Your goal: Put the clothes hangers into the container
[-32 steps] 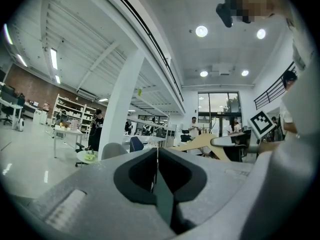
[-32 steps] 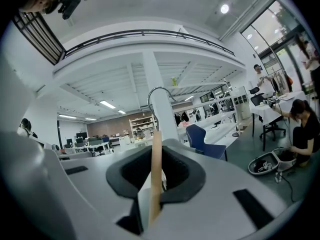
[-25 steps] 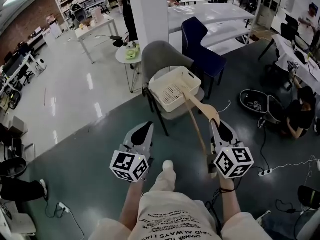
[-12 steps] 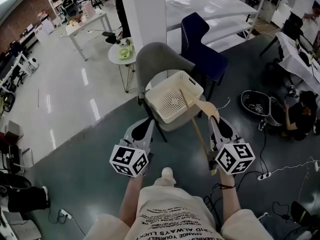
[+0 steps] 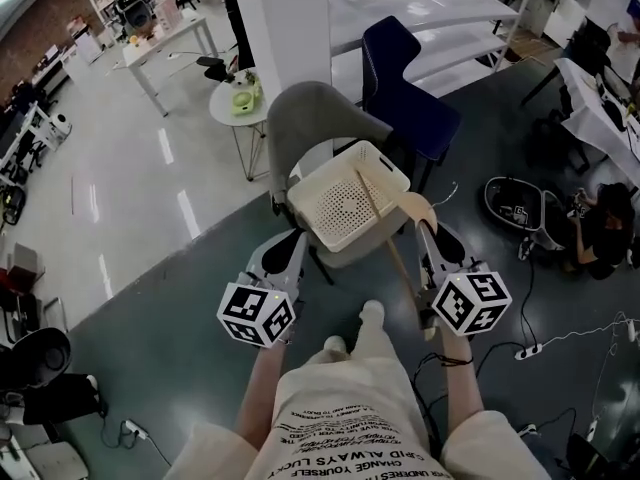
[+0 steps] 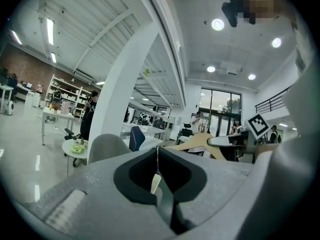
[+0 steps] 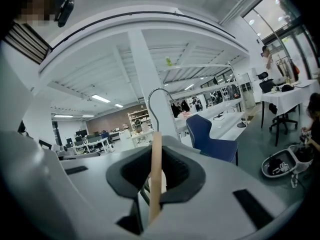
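Right gripper (image 5: 428, 233): fingers (image 7: 187, 176) clenched on wooden hanger (image 5: 408, 208), whose far end reaches over the basket (image 5: 303, 190). Left gripper (image 5: 293, 240): fingers (image 6: 130, 176) pressed together, empty. Basket: cream, perforated, on grey chair (image 5: 320, 118). Blue chair (image 5: 400, 78): just behind.

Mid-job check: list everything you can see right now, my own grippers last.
Light wooden clothes hanger: one, tan, clamped in the right gripper.
Grey shell chair: one, grey, straight ahead.
Cream perforated plastic basket: one, cream, on that chair's seat.
Navy blue chair: one, navy, behind, to the right.
Round white side table: one, white, left of the grey chair.
Left gripper: one, grey, fingers shut, empty.
Right gripper: one, grey, fingers shut on the hanger.
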A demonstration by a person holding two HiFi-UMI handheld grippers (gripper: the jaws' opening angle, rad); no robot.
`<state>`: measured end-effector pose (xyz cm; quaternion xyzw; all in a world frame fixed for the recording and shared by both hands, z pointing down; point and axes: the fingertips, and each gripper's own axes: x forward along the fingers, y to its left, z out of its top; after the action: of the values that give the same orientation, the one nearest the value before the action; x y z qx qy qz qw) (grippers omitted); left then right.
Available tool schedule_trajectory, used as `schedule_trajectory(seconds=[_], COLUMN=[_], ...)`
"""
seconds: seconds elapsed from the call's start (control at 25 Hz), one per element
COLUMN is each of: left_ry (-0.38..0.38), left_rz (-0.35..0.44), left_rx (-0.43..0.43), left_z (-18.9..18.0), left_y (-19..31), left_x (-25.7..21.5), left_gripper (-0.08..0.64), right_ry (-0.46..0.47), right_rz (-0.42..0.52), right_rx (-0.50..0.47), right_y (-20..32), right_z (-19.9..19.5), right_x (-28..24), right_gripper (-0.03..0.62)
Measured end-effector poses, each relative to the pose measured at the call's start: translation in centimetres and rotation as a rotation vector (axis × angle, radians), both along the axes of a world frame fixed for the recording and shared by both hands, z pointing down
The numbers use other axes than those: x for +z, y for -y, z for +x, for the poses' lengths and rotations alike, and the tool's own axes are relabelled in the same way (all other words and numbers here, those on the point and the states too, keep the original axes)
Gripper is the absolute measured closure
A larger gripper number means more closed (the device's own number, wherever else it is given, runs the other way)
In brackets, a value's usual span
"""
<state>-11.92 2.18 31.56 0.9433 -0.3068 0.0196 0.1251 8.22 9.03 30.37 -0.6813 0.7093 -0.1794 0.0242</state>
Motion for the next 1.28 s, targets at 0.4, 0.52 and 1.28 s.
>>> schedule_trajectory(seconds=[0.4,0.52,1.28], left_ry=[0.014,0.017,0.037], left_rz=[-0.066,-0.098,-0.388], left_rx=[-0.091,-0.12,-0.396], left_z=[2.7,4.2,8.5], left_y=[6.7,9.9,20.7], left_x=[2.5,3.6,13.3], left_gripper=[0.535,0.535,0.534], right_ry=[0.033,0.049,0.142], right_rz=[-0.055,-0.092,-0.361], right_rx=[-0.116,-0.19,-0.661], right_y=[7.9,11.7,26.8], right_z=[3.3,4.6,7.6], right_x=[2.8,4.0,13.5], right_gripper=[0.537,0.537,0.537])
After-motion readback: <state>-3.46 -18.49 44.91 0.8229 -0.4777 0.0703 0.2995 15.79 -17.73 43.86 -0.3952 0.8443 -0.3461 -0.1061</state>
